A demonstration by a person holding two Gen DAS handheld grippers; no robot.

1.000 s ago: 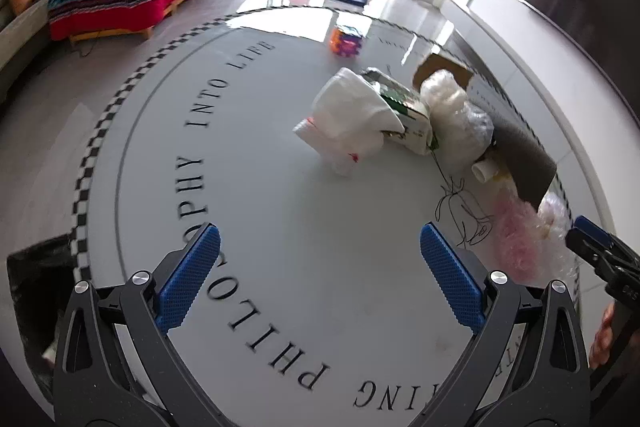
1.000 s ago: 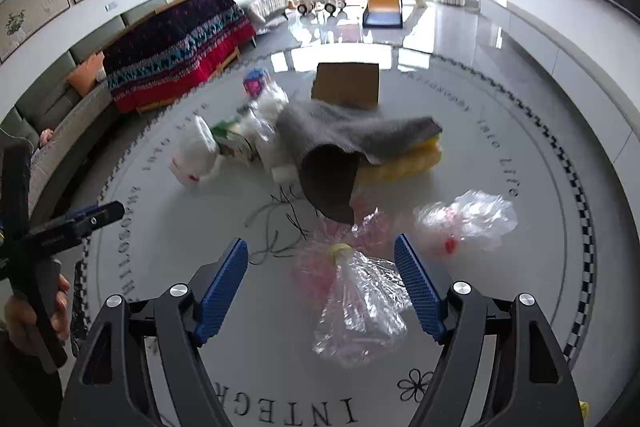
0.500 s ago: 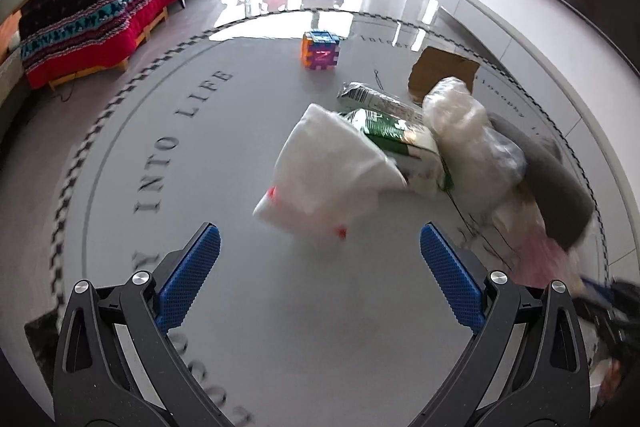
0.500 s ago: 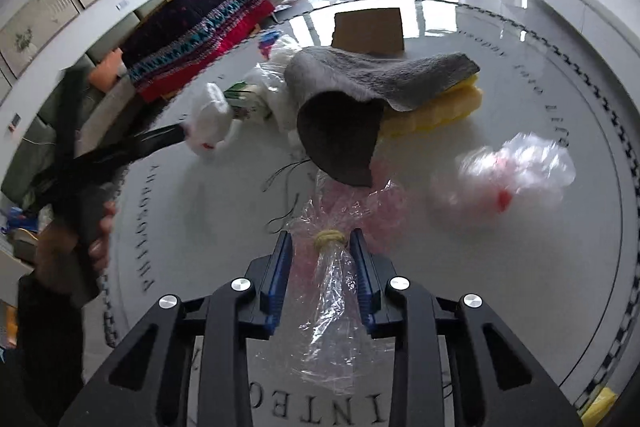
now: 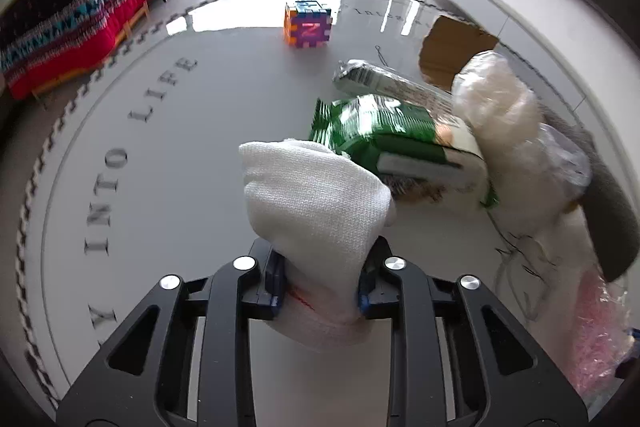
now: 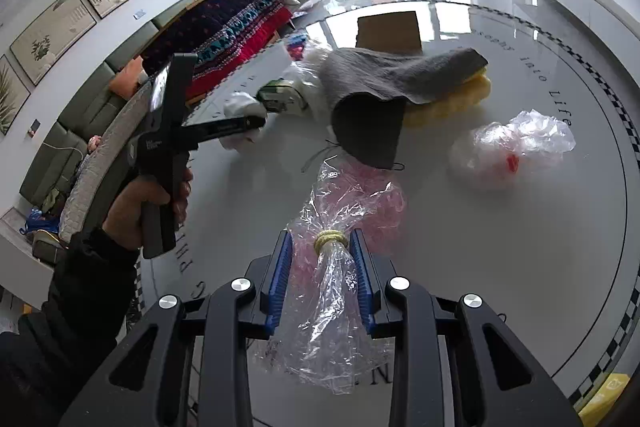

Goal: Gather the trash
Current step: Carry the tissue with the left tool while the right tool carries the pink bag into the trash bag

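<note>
Pinching the white cloth bundle (image 5: 316, 203) near its lower end, the left gripper (image 5: 320, 287) has its jaws pressed in on the fabric from both sides; the bundle's long axis runs up and away from the pads, its rounded top leaning toward the green-and-white package (image 5: 400, 143) on the round table (image 5: 180, 147). The right gripper (image 6: 322, 267) clamps the clear plastic bag (image 6: 328, 299) just below its yellow tie (the band sits between the blue pads), the bag's long axis lying along the fingers, its pink-tinted flared mouth pointing away toward the grey cloth (image 6: 380, 95). A second ago both pairs of jaws stood wide and empty above the table, the white bundle lying well ahead of the left one; half a second ago the right had already closed on the bag.
</note>
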